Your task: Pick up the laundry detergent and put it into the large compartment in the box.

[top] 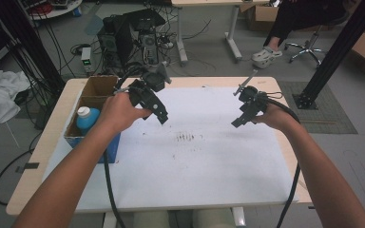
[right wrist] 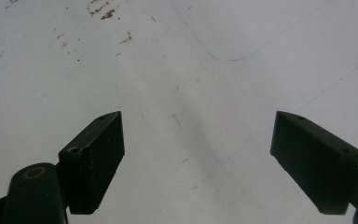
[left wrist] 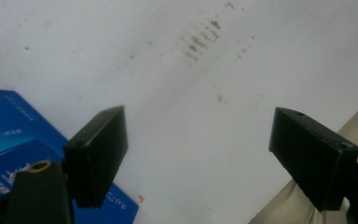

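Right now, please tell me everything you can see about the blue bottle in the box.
The blue bottle stands upright in the near compartment of the open cardboard box at the table's left edge. It has a white cap and a light blue body that looks like plastic. The box walls hide its lower part. The left claw hangs to its right, open, not touching it.

Two bare forearms, no sleeves. Each hand grips a black two-jaw gripper: left gripper [top: 163, 118], right gripper [top: 236, 123], trailing black cables.
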Demonstrator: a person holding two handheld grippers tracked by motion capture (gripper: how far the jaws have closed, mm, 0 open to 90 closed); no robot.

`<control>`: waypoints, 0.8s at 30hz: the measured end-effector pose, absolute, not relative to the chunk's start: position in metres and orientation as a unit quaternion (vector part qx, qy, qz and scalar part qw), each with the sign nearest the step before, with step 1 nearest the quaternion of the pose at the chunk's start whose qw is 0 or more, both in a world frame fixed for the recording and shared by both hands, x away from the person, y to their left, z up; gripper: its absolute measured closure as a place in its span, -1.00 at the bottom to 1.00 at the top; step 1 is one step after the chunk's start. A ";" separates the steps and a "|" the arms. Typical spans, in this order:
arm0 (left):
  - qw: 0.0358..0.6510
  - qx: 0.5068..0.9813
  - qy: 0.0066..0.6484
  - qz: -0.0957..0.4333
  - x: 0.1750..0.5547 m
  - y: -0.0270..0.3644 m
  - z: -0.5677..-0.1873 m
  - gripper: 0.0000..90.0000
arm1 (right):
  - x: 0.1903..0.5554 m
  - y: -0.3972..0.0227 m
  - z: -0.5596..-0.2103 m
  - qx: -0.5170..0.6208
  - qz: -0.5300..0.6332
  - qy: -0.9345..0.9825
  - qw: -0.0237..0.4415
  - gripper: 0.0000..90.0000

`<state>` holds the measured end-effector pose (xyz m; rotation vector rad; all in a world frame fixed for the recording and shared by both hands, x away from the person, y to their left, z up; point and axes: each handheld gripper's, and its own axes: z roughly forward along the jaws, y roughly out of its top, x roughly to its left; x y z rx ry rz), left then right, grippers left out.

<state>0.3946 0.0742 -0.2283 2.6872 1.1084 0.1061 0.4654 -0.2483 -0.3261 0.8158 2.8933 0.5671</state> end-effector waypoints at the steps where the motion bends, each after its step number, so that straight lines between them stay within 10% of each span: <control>1: 0.115 0.920 0.374 0.035 0.394 0.073 -0.230 -0.55 | 0.465 -0.248 -0.326 0.266 0.184 0.945 0.041 -0.62; 24: 0.105 0.932 0.346 0.016 0.396 0.061 -0.250 -0.54 | 0.464 -0.243 -0.327 0.260 0.181 0.948 0.039 -0.62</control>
